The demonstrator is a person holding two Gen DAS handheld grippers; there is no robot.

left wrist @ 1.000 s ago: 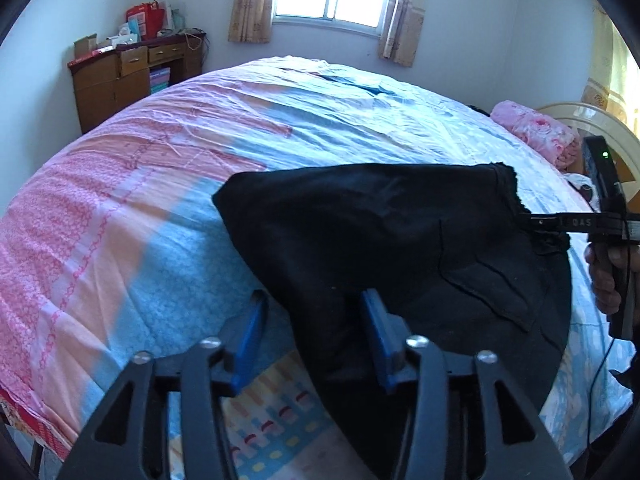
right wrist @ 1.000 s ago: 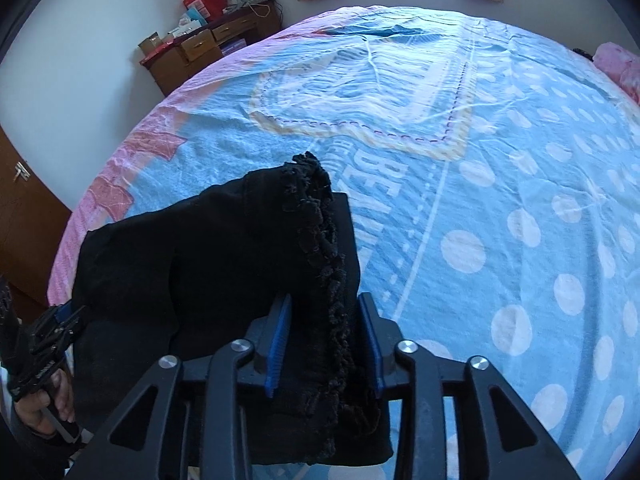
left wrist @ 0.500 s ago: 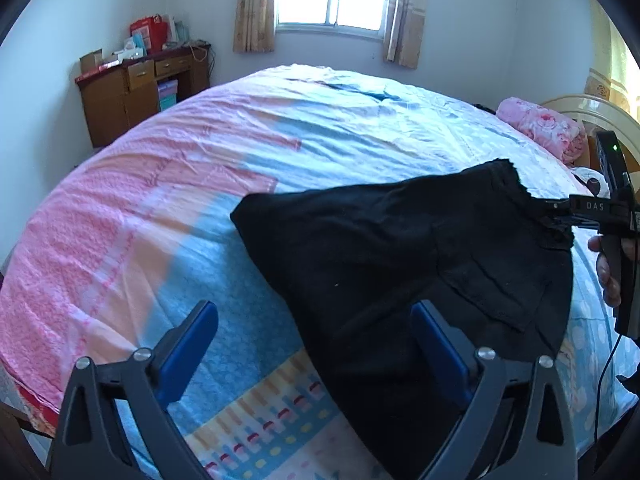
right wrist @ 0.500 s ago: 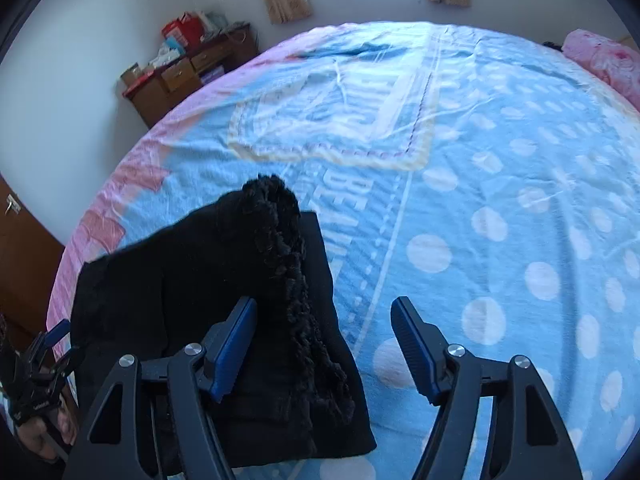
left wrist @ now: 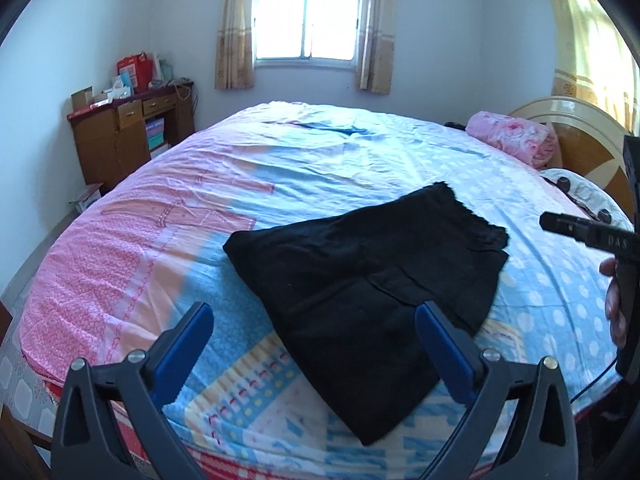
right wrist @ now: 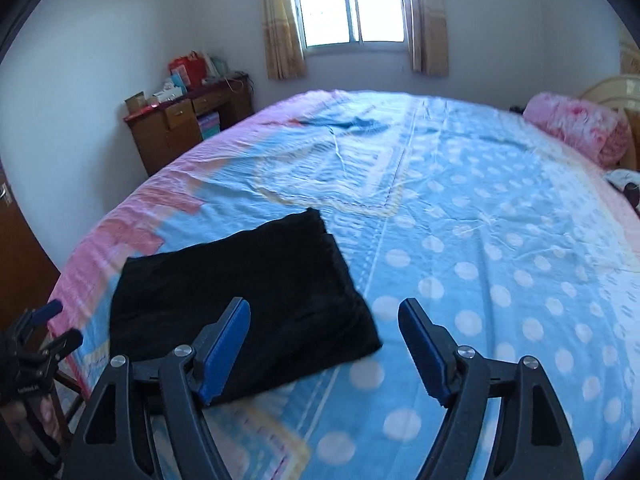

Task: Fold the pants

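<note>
Both grippers have let go of the pants [left wrist: 360, 276] since a second ago and pulled up and back; then each was pinching a cloth edge, now neither touches it. Pants lie flat as a dark folded bundle on the near part of the bed [left wrist: 360, 160], close to the near edge.

Left gripper [left wrist: 314, 338]: jaws opening, very wide, nothing between the pads; cloth sits under and just ahead of the right-hand finger. Right gripper [right wrist: 324, 344]: jaws opening, empty; bundle lies ahead and to the left, its near corner showing just past the left-hand finger.

Key relation: the bundle's long axis runs diagonally in the left view, from the near tip at the bed edge up toward the frilled hem at far right. It sits between my two grippers, left one closer over it. My guess: any further fold goes across that axis, with the left taking the near tip and the right the hem side.

Hard to read:
- black on black, so layers and seams barely show; one pocket-like edge is visible in the left view, nothing more
- right view is motion-blurred, hem frill lost
- can't tell if the fold is neat underneath
- right gripper is cut off at the left view's edge, hand only partly seen
</note>
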